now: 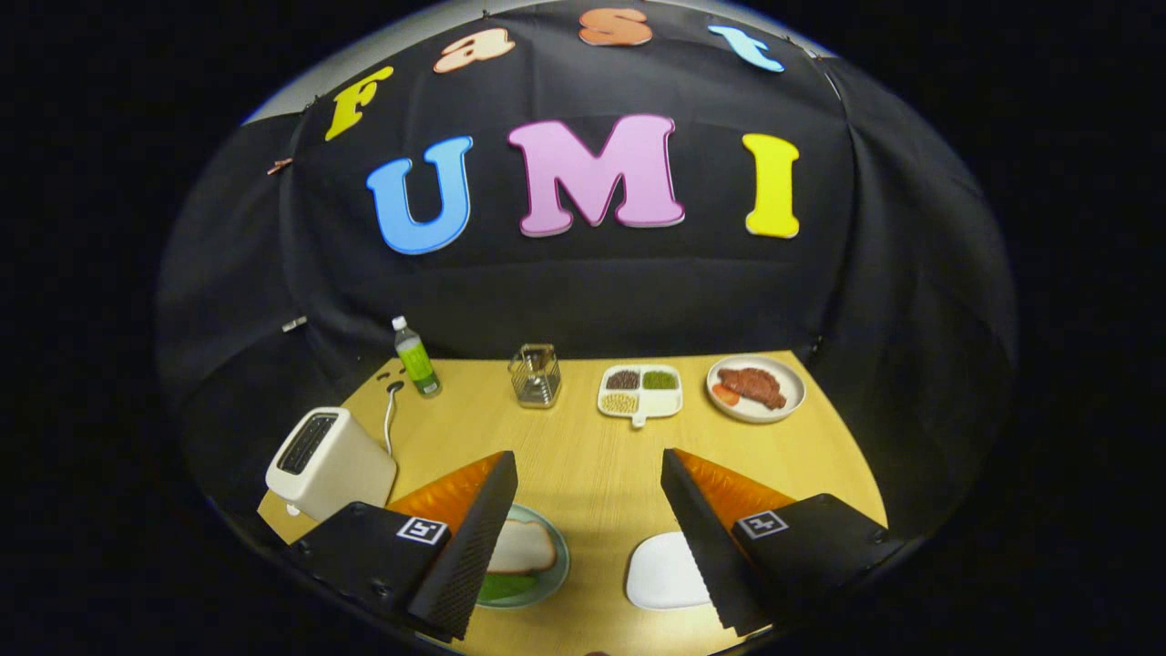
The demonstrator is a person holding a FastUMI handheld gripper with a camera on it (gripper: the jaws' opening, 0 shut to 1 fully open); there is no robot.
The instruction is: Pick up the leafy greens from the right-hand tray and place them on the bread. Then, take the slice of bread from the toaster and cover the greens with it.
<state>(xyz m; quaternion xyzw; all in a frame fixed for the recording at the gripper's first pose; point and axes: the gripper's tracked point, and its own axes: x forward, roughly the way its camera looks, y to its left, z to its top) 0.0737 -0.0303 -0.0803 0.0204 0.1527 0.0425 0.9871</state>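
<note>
You see light wooden table [592, 456] across lower centre of frame, black cloth wall [583, 292] behind, pale strip of ceiling upper left.

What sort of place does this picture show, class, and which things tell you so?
Probably a staged kitchen table in a booth: a toaster, a plate with bread and a divided dish of foods sit on it. The gripper hangs open above.

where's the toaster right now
In the gripper view the toaster stands on the wooden table, just beyond the left finger of the open gripper, with the green bottle behind it and the bread plate nearer, beside it.
</note>
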